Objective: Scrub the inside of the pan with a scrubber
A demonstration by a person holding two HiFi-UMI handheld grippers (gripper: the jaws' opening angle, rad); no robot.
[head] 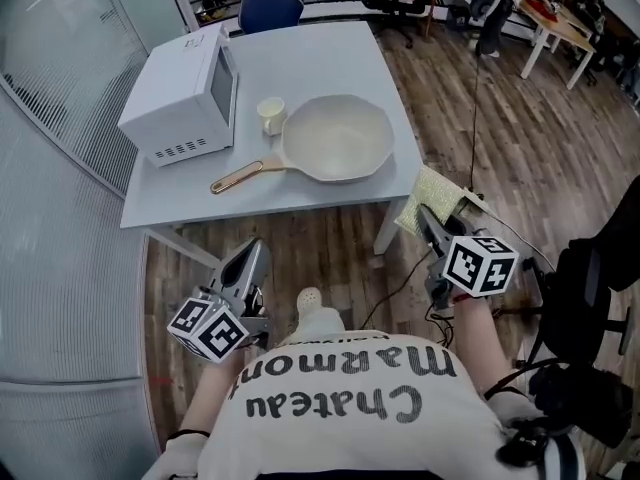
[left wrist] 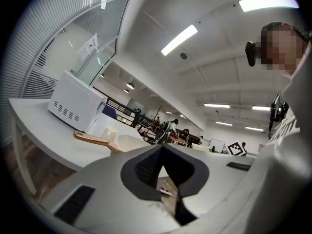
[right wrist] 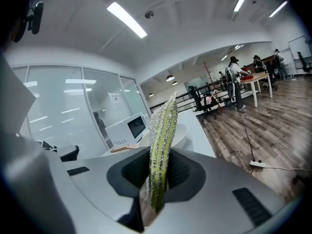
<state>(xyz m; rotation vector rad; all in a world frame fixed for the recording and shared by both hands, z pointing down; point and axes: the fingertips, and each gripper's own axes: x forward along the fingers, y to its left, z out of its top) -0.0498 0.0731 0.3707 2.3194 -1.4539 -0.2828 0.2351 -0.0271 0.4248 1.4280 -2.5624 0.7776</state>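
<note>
Pan (head: 340,138) sits on the table (head: 310,53), mid-right, with its handle (head: 240,176) angled to the near-left edge. It looks rigid, fairly heavy and slick inside, so steady it by the handle. One scrubber (head: 430,200), thin, soft and light, is pinched edge-on in the right gripper (head: 428,214), just off the table's near-right corner. Left gripper (head: 255,253) is closed on nothing, short of the table's near edge. On the table: one pan, one cup (head: 271,115), one microwave (head: 180,93).

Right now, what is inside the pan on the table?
Nothing shows inside the pan: its pale bowl is bare in the head view. The scrubber is off the table, clamped in the right tongs. The table under the pan is covered.
</note>
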